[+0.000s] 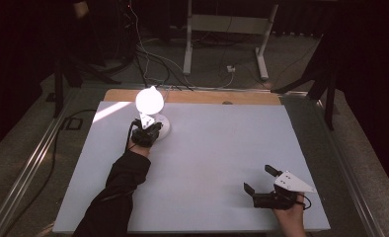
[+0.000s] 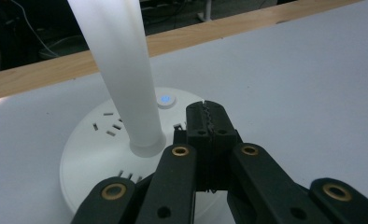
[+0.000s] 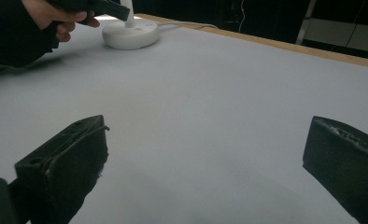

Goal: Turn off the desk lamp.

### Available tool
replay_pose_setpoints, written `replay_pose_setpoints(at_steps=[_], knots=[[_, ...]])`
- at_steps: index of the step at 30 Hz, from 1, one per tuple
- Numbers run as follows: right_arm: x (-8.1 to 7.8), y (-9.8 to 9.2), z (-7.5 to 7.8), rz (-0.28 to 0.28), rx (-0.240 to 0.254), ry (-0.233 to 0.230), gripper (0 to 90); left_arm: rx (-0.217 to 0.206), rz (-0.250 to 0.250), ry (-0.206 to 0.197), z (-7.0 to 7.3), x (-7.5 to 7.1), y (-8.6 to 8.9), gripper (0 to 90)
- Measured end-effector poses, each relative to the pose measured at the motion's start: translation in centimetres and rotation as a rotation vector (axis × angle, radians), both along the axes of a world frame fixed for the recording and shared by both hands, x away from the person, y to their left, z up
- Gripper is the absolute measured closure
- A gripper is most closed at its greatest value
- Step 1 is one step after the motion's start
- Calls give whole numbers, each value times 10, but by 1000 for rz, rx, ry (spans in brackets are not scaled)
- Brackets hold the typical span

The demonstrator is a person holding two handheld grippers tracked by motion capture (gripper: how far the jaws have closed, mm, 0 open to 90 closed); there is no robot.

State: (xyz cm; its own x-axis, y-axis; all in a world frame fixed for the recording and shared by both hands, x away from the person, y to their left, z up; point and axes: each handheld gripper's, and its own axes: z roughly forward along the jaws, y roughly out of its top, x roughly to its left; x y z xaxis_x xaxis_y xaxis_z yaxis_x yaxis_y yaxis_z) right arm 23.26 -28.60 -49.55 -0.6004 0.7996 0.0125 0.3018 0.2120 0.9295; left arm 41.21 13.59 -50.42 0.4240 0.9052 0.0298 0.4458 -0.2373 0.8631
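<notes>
A white desk lamp stands at the table's far left, its head [image 1: 149, 100] glowing bright. Its round base [image 2: 102, 154] carries a white stem [image 2: 121, 70], socket slots and a small button lit blue [image 2: 165, 99]. My left gripper [image 2: 205, 108] is shut with nothing between its jaws, its tip hovering over the base just right of the button; from above the left gripper [image 1: 153, 129] sits beside the base. My right gripper [image 1: 259, 178] rests near the front right edge, jaws wide open over bare table, its fingers [image 3: 70, 154] far apart.
The white table top [image 1: 222, 143] has a wooden strip [image 1: 207, 97] along its far edge. The lamp's cable runs off the back. Beyond lie floor cables and a white desk frame [image 1: 227, 24]. A sleeve [image 1: 116, 192] stretches across the left front.
</notes>
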Motion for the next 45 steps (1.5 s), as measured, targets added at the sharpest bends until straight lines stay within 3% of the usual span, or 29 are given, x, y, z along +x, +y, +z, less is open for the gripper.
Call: replay_pose_setpoints(at_steps=[25,40,42,44,45], knots=[[0,-1,0,-1,2,4,0,43,-2,26,-13,1,-3,900],[0,0,0,2,4,6,0,79,4,5,-15,-1,-6,900],[0,0,0,2,3,7,0,79,5,10,-15,-1,-6,900],[0,0,0,2,3,7,0,36,8,27,-14,0,-3,900],[1,0,0,2,3,7,0,35,6,33,-13,0,-2,900]])
